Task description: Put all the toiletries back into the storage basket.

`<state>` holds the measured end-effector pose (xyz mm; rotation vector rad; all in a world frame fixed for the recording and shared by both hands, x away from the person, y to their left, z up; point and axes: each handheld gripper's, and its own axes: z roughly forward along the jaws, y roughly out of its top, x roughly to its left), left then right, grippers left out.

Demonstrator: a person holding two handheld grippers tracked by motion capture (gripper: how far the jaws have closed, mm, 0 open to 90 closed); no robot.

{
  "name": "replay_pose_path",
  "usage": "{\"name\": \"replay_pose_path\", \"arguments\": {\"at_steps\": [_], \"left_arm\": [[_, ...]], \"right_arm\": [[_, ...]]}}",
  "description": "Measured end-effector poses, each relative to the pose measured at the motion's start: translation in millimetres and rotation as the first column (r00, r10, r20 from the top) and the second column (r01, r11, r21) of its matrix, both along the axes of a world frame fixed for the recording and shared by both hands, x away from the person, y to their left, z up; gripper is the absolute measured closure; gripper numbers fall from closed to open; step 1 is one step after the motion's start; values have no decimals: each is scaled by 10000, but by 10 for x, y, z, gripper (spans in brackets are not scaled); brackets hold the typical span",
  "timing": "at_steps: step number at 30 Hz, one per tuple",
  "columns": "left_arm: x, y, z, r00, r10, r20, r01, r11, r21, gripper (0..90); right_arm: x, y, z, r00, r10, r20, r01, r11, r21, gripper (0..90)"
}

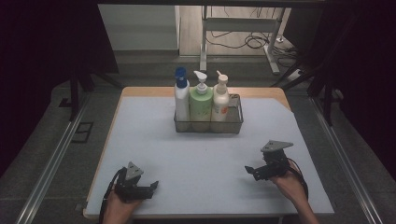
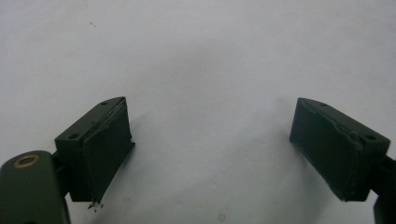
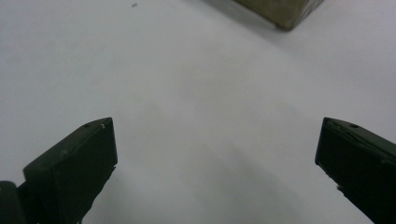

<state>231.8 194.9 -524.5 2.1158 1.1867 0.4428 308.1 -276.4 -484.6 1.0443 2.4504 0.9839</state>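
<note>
Near the bottom of the frame, both hand-held grippers rest released over the bare tabletop (image 1: 154,135).
Left hand-held gripper (image 1: 152,186) and right hand-held gripper (image 1: 250,170) grasp nothing; the wire basket (image 1: 208,127) of three bottles sits at upper centre, well apart.

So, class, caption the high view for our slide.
Three pump bottles in a wire basket; left gripper and right gripper open.

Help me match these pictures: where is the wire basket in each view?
High view: the basket sits mid-picture on the far half of the mat, holding three bottles.
Right gripper view: a blurred corner at the top edge, probably the basket.
Left gripper view: bare mat between the open jaws.
Shared landmark: the pale mat.
</note>
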Motion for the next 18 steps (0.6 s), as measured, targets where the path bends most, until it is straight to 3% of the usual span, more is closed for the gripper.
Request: {"name": "replay_pose_path", "arguments": {"at_steps": [10, 12, 18], "left_arm": [[-3, -1, 3, 10000, -45, 33, 45, 10000, 37, 131], [-3, -2, 2, 10000, -43, 38, 43, 10000, 38, 131], [0, -5, 4, 10000, -28, 6, 28, 10000, 63, 128]], "right_arm": [[-104, -28, -317, 9995, 50, -300, -63, 9990, -433, 0], [-118, -53, -361, 9997, -79, -225, 78, 10000, -62, 0], [-132, -59, -373, 9999, -76, -134, 75, 10000, -31, 0]]}}
